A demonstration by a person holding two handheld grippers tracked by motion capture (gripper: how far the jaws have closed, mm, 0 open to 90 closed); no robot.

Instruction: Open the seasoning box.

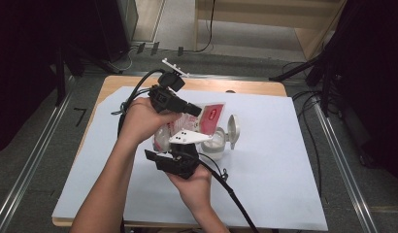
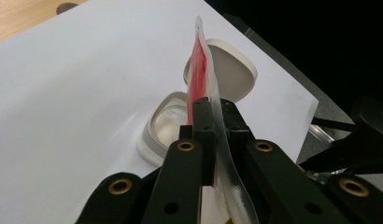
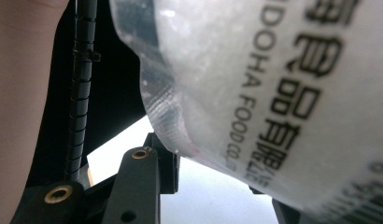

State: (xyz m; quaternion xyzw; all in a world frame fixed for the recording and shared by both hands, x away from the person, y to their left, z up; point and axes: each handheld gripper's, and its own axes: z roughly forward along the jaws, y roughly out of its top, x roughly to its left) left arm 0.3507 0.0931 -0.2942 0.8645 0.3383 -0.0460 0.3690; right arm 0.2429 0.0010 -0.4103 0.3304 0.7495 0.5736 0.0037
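a clear plastic pouch (image 1: 207, 119) with a red label is held up above the white sheet (image 1: 284, 160), at the table's centre. its thin edge is pinched flat by the left gripper (image 2: 214, 116), jaws pressed together. its lower body is clasped by the right gripper (image 1: 180, 145). an open white container (image 1: 221, 141) lies at the pouch's 4 o'clock.

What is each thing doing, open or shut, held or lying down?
Bag: held up above the table, pinched by both grippers.
Box: open, on the sheet.
Lid: flipped up.
Left gripper: shut on bag.
Right gripper: gripping the bag's lower part.
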